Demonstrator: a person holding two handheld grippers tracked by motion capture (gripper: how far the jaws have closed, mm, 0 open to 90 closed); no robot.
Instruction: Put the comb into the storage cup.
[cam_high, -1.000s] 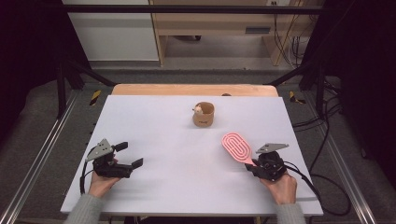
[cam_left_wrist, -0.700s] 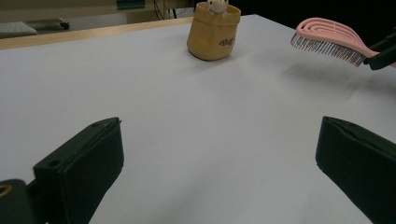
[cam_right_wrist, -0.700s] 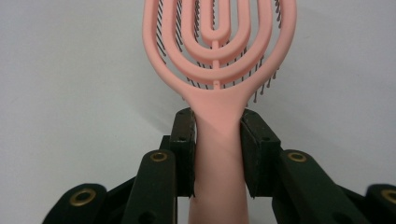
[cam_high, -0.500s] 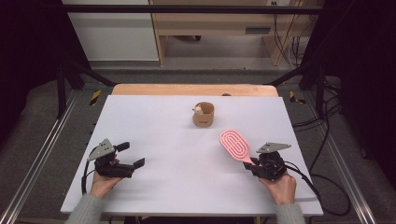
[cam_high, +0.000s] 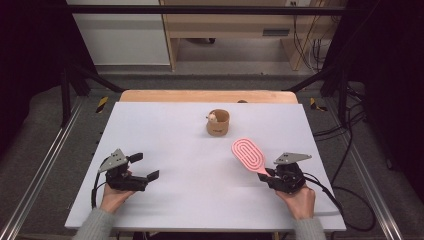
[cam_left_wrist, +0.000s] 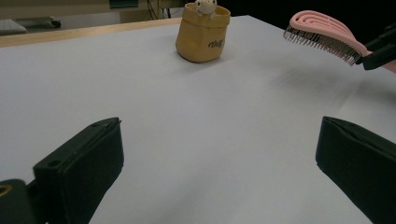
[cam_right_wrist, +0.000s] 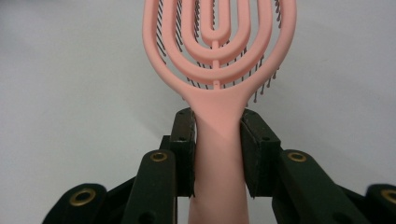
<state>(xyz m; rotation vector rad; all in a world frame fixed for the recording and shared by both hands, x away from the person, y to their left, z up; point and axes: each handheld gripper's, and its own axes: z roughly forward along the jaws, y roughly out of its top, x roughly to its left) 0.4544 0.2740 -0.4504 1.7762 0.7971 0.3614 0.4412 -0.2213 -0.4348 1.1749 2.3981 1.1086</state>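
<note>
A pink hairbrush (cam_high: 248, 154) with a looped head hangs above the white table at the right, bristles down. My right gripper (cam_high: 270, 175) is shut on its handle; in the right gripper view both jaws press the pink handle (cam_right_wrist: 218, 140). The brush (cam_left_wrist: 322, 36) hovers over its own shadow in the left gripper view. A small tan pouch (cam_high: 218, 123) with a little white toy figure peeking out stands upright near the table's far middle, and this pouch (cam_left_wrist: 203, 32) appears again ahead of my left jaws. My left gripper (cam_high: 145, 166) rests open at the front left, with nothing between its jaws.
The white table (cam_high: 170, 150) ends in a wooden strip (cam_high: 210, 96) at the far edge. Metal rails run along both sides and cables trail on the floor at the right. A shelf unit stands behind the table.
The right gripper has carried the hairbrush slightly left and toward the far side. The left gripper has barely shifted.
</note>
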